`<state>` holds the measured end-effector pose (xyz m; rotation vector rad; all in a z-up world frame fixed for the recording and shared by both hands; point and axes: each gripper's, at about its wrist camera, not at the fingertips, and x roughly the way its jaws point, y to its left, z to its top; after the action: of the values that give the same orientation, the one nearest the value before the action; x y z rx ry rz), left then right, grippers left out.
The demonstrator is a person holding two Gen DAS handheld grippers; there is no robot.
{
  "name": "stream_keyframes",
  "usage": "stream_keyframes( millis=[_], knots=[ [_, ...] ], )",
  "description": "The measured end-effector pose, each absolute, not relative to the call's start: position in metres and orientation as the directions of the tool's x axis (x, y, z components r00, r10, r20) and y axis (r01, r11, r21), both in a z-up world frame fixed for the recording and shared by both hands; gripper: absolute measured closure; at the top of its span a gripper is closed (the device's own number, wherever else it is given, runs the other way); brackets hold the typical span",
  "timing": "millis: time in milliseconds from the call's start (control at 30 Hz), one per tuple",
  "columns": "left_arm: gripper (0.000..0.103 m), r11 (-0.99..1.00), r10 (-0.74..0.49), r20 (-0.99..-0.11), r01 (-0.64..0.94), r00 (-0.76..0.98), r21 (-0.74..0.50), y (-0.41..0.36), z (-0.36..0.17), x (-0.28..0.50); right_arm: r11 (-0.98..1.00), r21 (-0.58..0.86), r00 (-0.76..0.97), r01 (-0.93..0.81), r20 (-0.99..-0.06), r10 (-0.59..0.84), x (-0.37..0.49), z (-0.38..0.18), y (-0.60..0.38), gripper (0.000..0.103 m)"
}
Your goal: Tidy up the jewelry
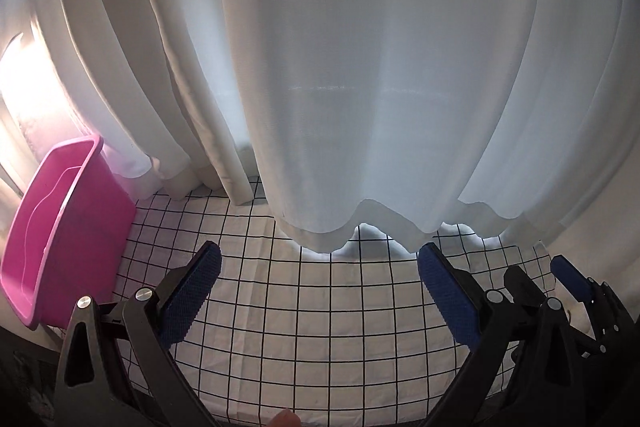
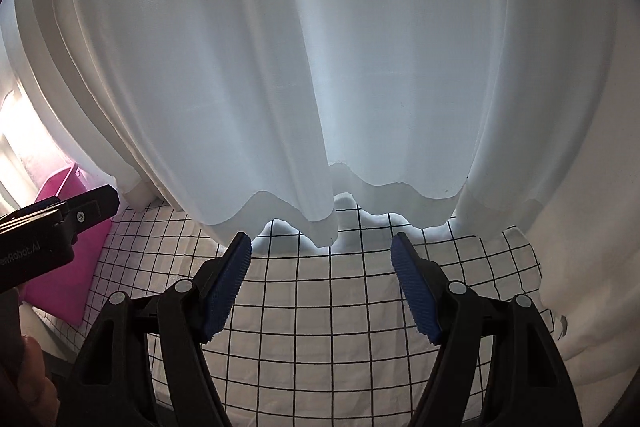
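No jewelry shows in either view. My left gripper (image 1: 320, 259) hangs open over a white cloth with a black grid (image 1: 304, 307), nothing between its blue pads (image 1: 192, 299). My right gripper (image 2: 322, 247) is open too, above the same checked cloth (image 2: 320, 307), its blue pads (image 2: 416, 291) bare. In the left wrist view the right gripper's fingers (image 1: 568, 279) stand close by at the right edge. In the right wrist view the left gripper's black body (image 2: 48, 227) sits at the far left.
A pink plastic bin (image 1: 60, 227) stands at the cloth's left end, also pink bin (image 2: 68, 267). White curtains (image 1: 340, 67) hang just behind the cloth, their hem brushing its far edge. A fingertip (image 1: 286, 421) shows at the bottom.
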<state>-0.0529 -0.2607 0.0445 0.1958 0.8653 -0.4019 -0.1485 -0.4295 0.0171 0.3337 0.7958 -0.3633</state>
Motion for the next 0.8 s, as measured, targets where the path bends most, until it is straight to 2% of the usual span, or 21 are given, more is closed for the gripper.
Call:
stream_keyframes(
  millis=[333,567,800],
  knots=[
    [0.006,0.946,-0.157,-0.788,0.319,0.595,0.052,-0.261,0.042,-0.039,0.922,0.145,0.665,0.36,-0.733,-0.144,-0.134,0.016,-0.435,0.034],
    [0.006,0.939,-0.182,-0.764,0.341,0.62,0.053,-0.243,0.044,-0.023,0.924,0.133,0.669,0.359,-0.727,-0.155,-0.115,0.02,-0.421,0.034],
    [0.006,0.937,-0.198,-0.786,0.348,0.586,0.023,-0.229,0.04,-0.002,0.92,0.133,0.667,0.368,-0.728,-0.161,-0.099,0.021,-0.407,0.034]
  ],
)
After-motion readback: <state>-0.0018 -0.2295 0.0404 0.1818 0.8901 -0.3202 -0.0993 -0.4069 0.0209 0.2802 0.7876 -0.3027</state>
